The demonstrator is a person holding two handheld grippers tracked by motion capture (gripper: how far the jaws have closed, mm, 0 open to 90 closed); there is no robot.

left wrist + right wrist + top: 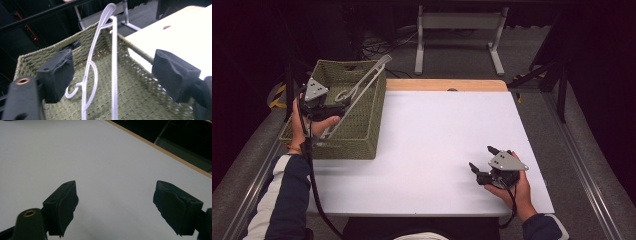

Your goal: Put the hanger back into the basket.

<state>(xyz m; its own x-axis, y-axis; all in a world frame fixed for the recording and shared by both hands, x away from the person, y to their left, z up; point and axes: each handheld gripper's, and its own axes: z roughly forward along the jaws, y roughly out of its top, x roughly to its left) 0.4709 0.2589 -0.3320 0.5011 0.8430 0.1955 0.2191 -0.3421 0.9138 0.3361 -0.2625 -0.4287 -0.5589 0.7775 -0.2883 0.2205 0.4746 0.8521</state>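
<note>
- Seen from above: white plastic clothes hanger (357,90) lying aslant in an olive-green woven rectangular basket (362,142) at the left edge of a white-topped table (437,150), one end propped on the far rim and jutting past it, hook down on the basket floor.
- Left gripper (337,102) poised over the basket's near half, jaws spread wide, nothing pinched; in the left gripper view, hanger (113,65) standing between the black pads (58,75) without touching either.
- Right gripper (482,162) parked low over the bare tabletop at the near right, well apart from the basket, jaws likewise released and empty; in the right gripper view, plain white surface (107,165) between the pads (66,205).
- Likely step in hand: letting go of the hanger inside the basket and drawing clear.
- Best done by lifting straight up and back, pads kept wide, so neither one snags the thin bars or the curled hook (72,92).
- Worth watching: the propped end on the rim (110,27); a brush from a pad could tip the hanger out over the far wall.
- Basket apparently light, so best no sideways push against its woven wall (140,50).
- Right gripper best left resting where it is, or ready to steady the basket if it slides.
</note>
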